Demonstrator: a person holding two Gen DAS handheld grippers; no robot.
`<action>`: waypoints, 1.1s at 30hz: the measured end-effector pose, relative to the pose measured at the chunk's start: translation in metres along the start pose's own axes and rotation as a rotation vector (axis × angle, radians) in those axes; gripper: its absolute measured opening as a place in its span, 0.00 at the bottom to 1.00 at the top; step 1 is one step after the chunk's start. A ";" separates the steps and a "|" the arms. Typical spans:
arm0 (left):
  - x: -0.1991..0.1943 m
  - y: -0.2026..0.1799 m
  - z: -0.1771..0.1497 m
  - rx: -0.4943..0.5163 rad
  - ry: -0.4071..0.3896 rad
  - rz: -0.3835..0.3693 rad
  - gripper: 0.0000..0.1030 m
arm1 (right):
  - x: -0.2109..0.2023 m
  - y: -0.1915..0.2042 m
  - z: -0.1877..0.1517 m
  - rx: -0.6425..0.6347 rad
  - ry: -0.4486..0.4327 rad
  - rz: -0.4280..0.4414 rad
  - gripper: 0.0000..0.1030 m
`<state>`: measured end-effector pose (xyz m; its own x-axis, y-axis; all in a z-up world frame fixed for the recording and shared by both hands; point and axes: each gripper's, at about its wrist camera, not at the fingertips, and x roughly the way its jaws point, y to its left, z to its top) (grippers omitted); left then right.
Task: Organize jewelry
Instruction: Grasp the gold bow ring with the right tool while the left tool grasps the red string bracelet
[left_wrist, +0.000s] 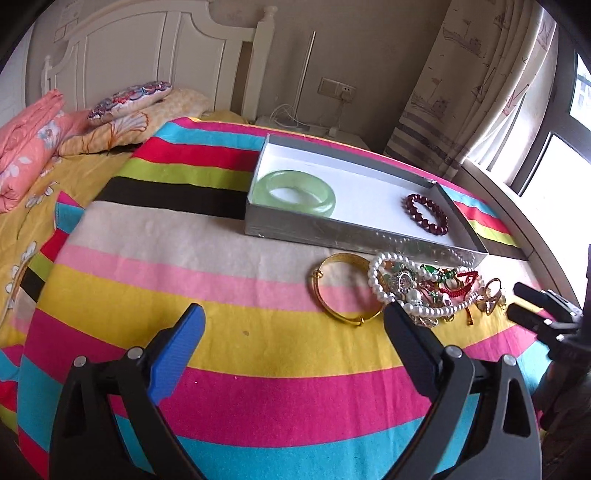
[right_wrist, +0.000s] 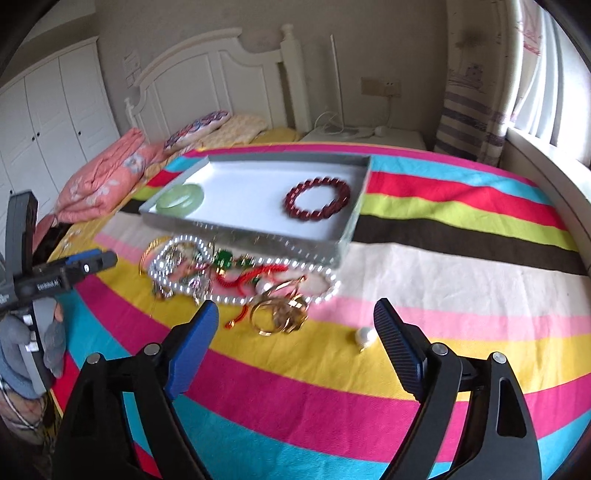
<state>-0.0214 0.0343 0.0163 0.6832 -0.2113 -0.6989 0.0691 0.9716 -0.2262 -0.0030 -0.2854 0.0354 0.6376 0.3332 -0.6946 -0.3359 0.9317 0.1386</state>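
Observation:
A silver tray (left_wrist: 332, 236) with a white floor lies on the striped blanket and holds a green jade bangle (left_wrist: 295, 192) and a dark red bead bracelet (left_wrist: 424, 214). Just in front of it are a gold bangle (left_wrist: 351, 319) and a tangled jewelry pile (left_wrist: 417, 284) of pearl strands, red cord and green stones. My left gripper (left_wrist: 293, 308) is open and empty, its right finger at the pile's near edge. My right gripper (right_wrist: 295, 307) is open too, hovering before gold rings (right_wrist: 280, 314), with a loose pearl (right_wrist: 364, 334) beside its right finger. The pile (right_wrist: 221, 269) looks blurred here.
A folded peach quilt (right_wrist: 107, 177) and a patterned pillow (left_wrist: 129, 98) lie near the white headboard (left_wrist: 155, 55). A nightstand (right_wrist: 362, 134) with cables, a curtain (left_wrist: 472, 85) and a window sill border the bed on the right. White wardrobes (right_wrist: 48, 118) stand at far left.

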 end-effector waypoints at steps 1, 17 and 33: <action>0.002 0.001 0.001 -0.007 0.010 -0.013 0.94 | 0.004 0.005 -0.002 -0.020 0.013 -0.018 0.80; 0.006 0.006 0.007 -0.042 0.026 -0.038 0.94 | 0.034 0.024 0.006 -0.150 0.102 -0.077 0.80; 0.006 -0.001 0.004 -0.021 0.018 -0.038 0.94 | 0.003 -0.007 0.006 0.018 -0.059 -0.007 0.39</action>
<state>-0.0143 0.0330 0.0155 0.6675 -0.2496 -0.7015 0.0793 0.9606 -0.2664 0.0052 -0.2897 0.0361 0.6801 0.3339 -0.6527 -0.3191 0.9363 0.1465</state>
